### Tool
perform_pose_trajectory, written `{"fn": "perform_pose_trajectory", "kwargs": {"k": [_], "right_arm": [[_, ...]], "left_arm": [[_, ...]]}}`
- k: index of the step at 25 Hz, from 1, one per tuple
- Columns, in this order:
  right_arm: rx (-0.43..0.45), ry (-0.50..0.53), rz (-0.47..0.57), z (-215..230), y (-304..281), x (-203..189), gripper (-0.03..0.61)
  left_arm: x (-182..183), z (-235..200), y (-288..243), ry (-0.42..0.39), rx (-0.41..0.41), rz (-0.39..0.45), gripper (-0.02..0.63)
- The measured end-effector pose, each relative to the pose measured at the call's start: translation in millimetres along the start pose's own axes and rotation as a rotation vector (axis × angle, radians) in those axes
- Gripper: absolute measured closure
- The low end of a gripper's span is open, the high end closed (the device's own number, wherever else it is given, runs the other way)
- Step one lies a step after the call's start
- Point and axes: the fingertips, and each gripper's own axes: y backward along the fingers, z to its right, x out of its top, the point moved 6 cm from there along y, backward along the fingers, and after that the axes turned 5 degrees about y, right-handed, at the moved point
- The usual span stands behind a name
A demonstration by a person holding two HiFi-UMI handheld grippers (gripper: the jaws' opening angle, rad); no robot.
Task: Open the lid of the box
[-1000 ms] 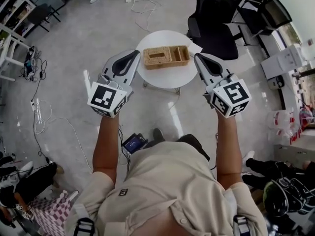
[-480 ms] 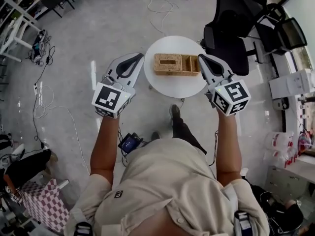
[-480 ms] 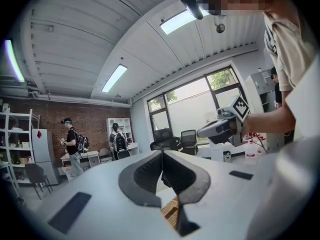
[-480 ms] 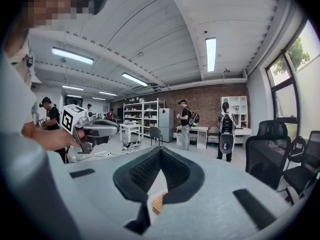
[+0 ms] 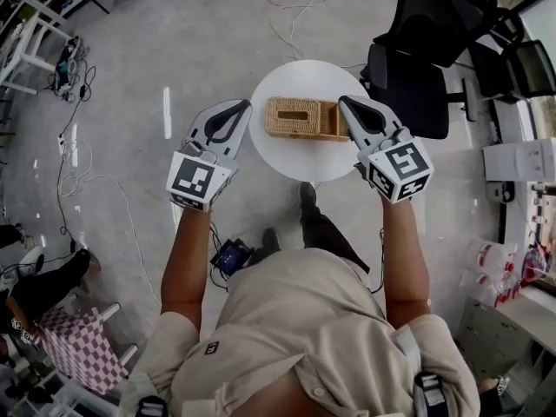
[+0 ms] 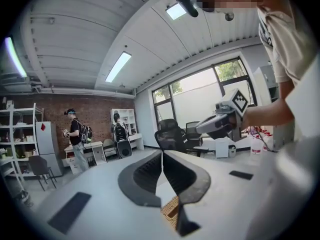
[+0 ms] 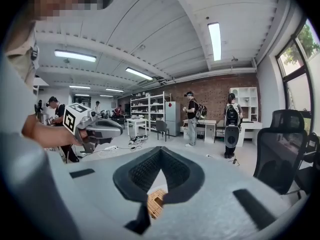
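Observation:
A woven wicker box (image 5: pixel 300 118) with a slotted lid lies on a small round white table (image 5: pixel 304 159) on the floor far below. I hold both grippers up in the air above it. My left gripper (image 5: pixel 245 105) is left of the box and my right gripper (image 5: pixel 342 101) is at its right end, both well above it. Each has its jaws shut with nothing in them. In the left gripper view, a bit of the wicker box (image 6: pixel 172 209) shows below the shut jaws. The right gripper view shows the box (image 7: pixel 155 203) the same way.
Black office chairs (image 5: pixel 415 63) stand just right of the table. Cables (image 5: pixel 65 185) trail over the grey floor at left. White shelving (image 5: pixel 26 24) is at the far left. People with backpacks (image 7: pixel 231 116) stand by desks in the background.
The person has stepped closer, so the table and box now sit between the two gripper tips in the head view. Both grippers stay shut and raised.

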Motion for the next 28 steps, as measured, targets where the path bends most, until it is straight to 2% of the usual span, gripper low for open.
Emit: {"fn": "perform_pose_trajectory", "kwargs": {"k": [6,11,16,20,28], "right_arm": [[0.031,-0.007,-0.028,18,-21,-34,0.588],[0.049,-0.008,-0.058,26,-42,-63,0.588],[0.06,0.0,-0.093,31,-67,-95,0.588],[0.076,-0.008,-0.127,31,-81,-122,0.587],[0.103,-0.012,-0.181,36,-112,-175,0.586]], "left_arm": [[-35,-1,-27,-0.008,-0.005,-0.104,0.6],[-71,-10,-47,-0.049,0.002,-0.149,0.6],[-111,-18,-64,-0.045,-0.023,-0.2,0.6],[-150,-22,-77,-0.096,-0.04,-0.203,0.6],[-210,-24,-104,-0.087,-0.074,-0.278,0.6]]}}
